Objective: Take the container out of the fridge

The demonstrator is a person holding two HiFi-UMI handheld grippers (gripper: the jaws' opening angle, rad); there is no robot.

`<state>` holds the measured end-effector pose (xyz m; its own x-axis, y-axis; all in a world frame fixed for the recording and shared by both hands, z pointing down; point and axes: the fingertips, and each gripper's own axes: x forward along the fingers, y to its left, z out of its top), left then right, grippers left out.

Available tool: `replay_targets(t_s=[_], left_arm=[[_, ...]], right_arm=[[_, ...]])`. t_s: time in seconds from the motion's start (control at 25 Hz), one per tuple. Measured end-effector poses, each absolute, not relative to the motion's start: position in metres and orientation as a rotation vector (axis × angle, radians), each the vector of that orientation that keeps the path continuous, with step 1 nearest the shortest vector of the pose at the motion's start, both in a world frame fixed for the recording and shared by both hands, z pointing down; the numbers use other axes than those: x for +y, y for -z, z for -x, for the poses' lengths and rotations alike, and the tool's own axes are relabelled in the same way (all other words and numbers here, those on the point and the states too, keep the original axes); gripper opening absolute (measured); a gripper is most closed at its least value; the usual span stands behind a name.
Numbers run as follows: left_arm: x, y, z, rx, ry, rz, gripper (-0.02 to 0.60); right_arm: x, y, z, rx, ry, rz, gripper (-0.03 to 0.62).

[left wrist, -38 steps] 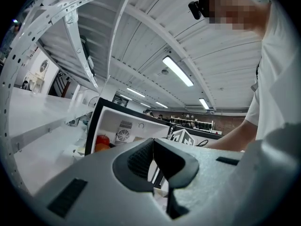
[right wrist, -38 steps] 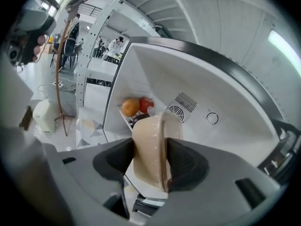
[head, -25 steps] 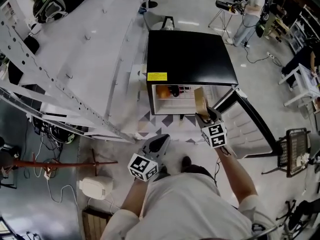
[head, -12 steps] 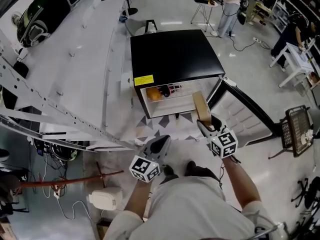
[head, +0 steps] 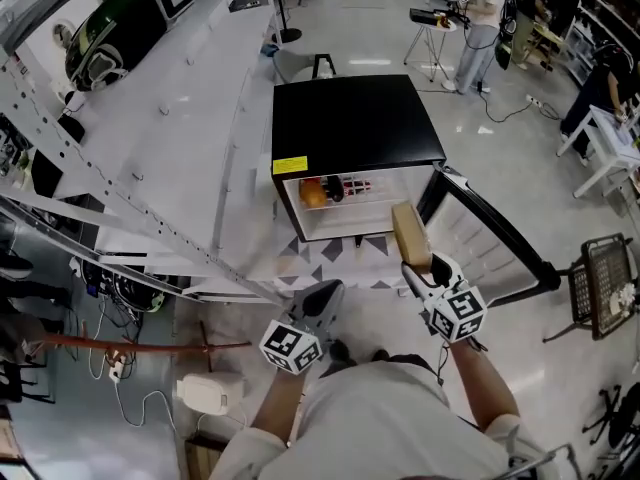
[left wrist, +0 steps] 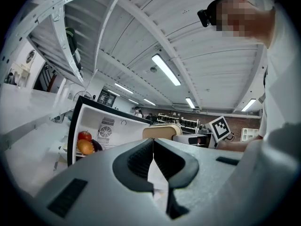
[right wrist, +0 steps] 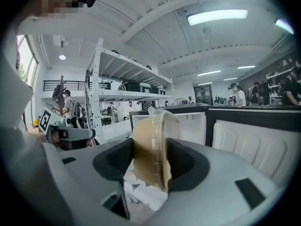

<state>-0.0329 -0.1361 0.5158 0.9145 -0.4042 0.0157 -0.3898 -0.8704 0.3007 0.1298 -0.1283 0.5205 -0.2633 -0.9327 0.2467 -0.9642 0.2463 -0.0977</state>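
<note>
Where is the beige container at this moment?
In the head view, the beige lidded plastic container is clamped in the right gripper, outside the small black fridge, in front of its open compartment and left of the open door.

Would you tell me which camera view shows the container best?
The right gripper view: the container stands large, clamped between the jaws. The head view shows it small; the left gripper view, only its upper part.

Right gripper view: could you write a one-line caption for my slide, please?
The right gripper clamps a beige lidded container on edge, in front of the open mini fridge.
</note>
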Motion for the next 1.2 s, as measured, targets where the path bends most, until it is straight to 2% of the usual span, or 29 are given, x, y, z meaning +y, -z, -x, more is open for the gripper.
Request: replay_targets(t_s=[0.64,1.2], left_arm=[[-0.068,-0.497,0.008,-0.816,0.07,-2.763,0.005],[-0.062,-0.483,0.037,-0.888,0.084,-2.752,0.005]], right_arm=[[-0.065,-0.51,-0.165,-2.492,-0.304,-1.679,0.233],[-0.06,-0.498,-0.15,-2.526,-0.272,-1.694,0.233]])
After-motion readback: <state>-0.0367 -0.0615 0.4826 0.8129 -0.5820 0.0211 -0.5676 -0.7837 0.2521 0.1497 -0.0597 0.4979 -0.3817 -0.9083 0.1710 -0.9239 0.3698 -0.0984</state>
